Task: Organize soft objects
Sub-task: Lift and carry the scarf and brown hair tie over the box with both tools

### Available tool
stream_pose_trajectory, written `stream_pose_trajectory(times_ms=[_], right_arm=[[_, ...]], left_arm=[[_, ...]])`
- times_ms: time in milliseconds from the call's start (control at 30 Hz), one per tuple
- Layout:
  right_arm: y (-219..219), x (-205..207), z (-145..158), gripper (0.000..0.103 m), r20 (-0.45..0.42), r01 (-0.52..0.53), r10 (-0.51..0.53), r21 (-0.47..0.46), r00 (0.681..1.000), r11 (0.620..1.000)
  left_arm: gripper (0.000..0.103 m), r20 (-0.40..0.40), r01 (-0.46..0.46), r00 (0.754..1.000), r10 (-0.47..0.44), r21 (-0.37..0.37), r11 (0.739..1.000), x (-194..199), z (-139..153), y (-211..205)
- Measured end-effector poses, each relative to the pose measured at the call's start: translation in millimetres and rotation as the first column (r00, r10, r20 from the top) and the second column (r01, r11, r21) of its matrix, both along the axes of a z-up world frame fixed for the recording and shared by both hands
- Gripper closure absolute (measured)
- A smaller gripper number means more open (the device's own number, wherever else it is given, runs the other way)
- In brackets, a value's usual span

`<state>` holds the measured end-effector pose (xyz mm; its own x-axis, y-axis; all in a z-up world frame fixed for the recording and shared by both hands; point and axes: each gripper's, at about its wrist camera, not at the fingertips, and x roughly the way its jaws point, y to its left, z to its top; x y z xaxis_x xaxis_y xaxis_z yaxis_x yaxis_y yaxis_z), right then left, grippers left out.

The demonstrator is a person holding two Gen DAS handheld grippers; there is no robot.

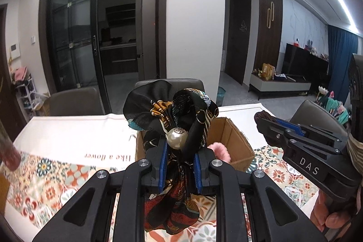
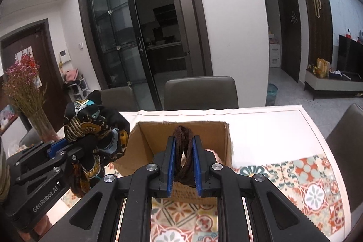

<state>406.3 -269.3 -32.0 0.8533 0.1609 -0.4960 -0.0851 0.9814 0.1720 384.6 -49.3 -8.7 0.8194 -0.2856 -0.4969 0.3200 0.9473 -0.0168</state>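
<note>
Though both loads look feather-light, the silky scarf (image 1: 179, 119) in the left gripper (image 1: 180, 168) seems slippery and floppy, so I'd keep hold at its bunched waist under the hard pearl bead (image 1: 177, 137), where the jaws are clamped now. Clamped in the right gripper (image 2: 183, 162) is a brown suede-like band (image 2: 183, 151), limp and grippier. Both hang over the cardboard box (image 2: 145, 137) on the patterned tablecloth (image 2: 306, 185), something pink and fluffy (image 1: 219, 150) inside.
</note>
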Motion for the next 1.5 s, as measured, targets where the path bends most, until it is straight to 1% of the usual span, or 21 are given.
stream_pose_trajectory(times_ms=[100, 300, 400, 500, 567, 800, 900, 1000, 1200, 1300, 1433, 1500], right_arm=[[0, 15, 2, 0.088, -0.012, -0.013, 0.013, -0.007, 1.0, 1.0], [1, 44, 5, 0.088, -0.039, -0.023, 0.022, -0.017, 0.999, 1.0], [1, 59, 5, 0.088, -0.063, -0.027, 0.025, -0.019, 0.998, 0.999], [3, 71, 2, 0.087, -0.086, -0.031, 0.029, -0.024, 0.996, 0.999], [3, 76, -2, 0.087, -0.099, -0.027, 0.024, -0.03, 0.995, 0.999], [6, 95, -9, 0.087, -0.128, -0.01, 0.003, -0.05, 0.992, 0.999], [8, 101, -19, 0.087, -0.159, -0.013, 0.004, -0.058, 0.987, 0.998], [11, 108, -28, 0.087, -0.192, -0.022, 0.009, -0.065, 0.981, 0.998], [11, 109, -52, 0.087, -0.254, -0.049, 0.031, -0.066, 0.967, 0.997], [13, 109, -62, 0.087, -0.28, -0.068, 0.046, -0.067, 0.959, 0.995], [17, 109, -74, 0.087, -0.311, -0.097, 0.066, -0.085, 0.948, 0.992], [19, 110, -78, 0.087, -0.324, -0.106, 0.071, -0.09, 0.943, 0.99]], left_arm=[[0.082, -0.003, 0.019, 1.0, -0.019, 0.019, 1.0, 15, 2, -3], [0.082, -0.018, 0.048, 0.999, -0.048, 0.027, 0.998, 43, 2, -9], [0.082, -0.049, 0.067, 0.997, -0.066, 0.019, 0.998, 63, -2, -10], [0.082, -0.088, 0.086, 0.992, -0.085, 0.005, 0.996, 83, -7, -12], [0.082, -0.097, 0.093, 0.991, -0.092, 0.005, 0.996, 94, -9, -14], [0.082, -0.085, 0.13, 0.988, -0.126, 0.033, 0.991, 123, -16, -26], [0.082, -0.107, 0.146, 0.984, -0.14, 0.055, 0.988, 134, -28, -31], [0.082, -0.152, 0.169, 0.976, -0.156, 0.075, 0.983, 140, -43, -35], [0.082, -0.233, 0.231, 0.949, -0.212, 0.057, 0.971, 132, -71, -36], [0.082, -0.281, 0.259, 0.93, -0.236, 0.05, 0.965, 127, -83, -35], [0.082, -0.339, 0.279, 0.909, -0.242, 0.065, 0.958, 127, -92, -37], [0.082, -0.359, 0.276, 0.904, -0.234, 0.07, 0.959, 128, -96, -36]])
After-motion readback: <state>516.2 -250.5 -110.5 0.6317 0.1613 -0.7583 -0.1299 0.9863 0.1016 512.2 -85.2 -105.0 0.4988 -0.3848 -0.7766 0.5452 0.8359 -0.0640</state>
